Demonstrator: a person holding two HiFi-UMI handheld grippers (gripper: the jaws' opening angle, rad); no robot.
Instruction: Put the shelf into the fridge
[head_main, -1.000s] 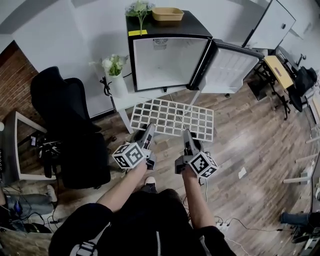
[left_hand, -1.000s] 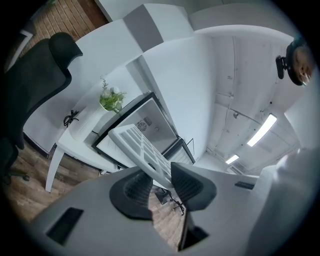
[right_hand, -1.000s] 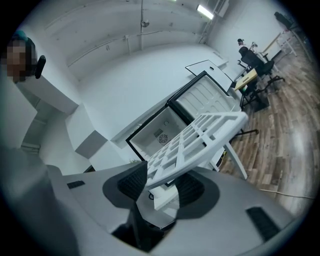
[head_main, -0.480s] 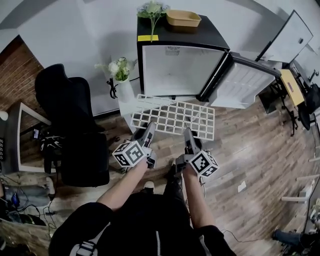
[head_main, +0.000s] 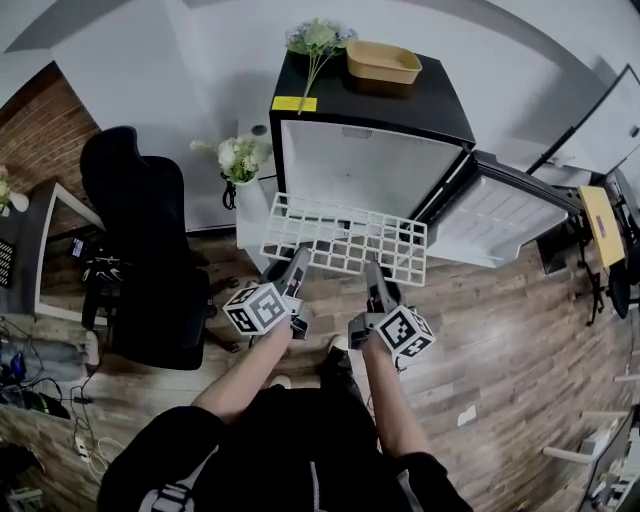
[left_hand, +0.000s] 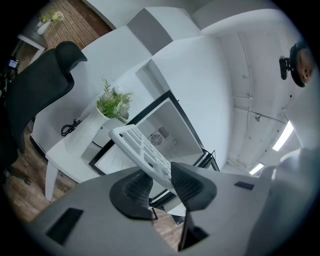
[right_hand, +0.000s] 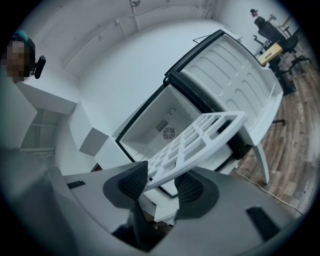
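**Spotter:** Two tongs, one shelf. Your left tongs (head_main: 297, 260) and right tongs (head_main: 372, 268) each pinch the near long edge of the white grid shelf (head_main: 345, 238), pads pressed on it from both faces.

**Recorder:** Position?

**Spotter:** You hold it in the air, roughly level. Its far edge points at the open fridge (head_main: 372, 170) and is not yet inside. The door (head_main: 500, 215) is swung wide on your right.

**Recorder:** Handling, by the look: a rigid plastic lattice, light, probably smooth under the pads. You grip one edge only, so the far edge will likely want to droop. Squeeze the solid rim, not the thin cross ribs.

**Spotter:** Agreed. Mind the flowers (head_main: 235, 155) on the small table (left_hand: 62, 155) at your left when you feed it in.
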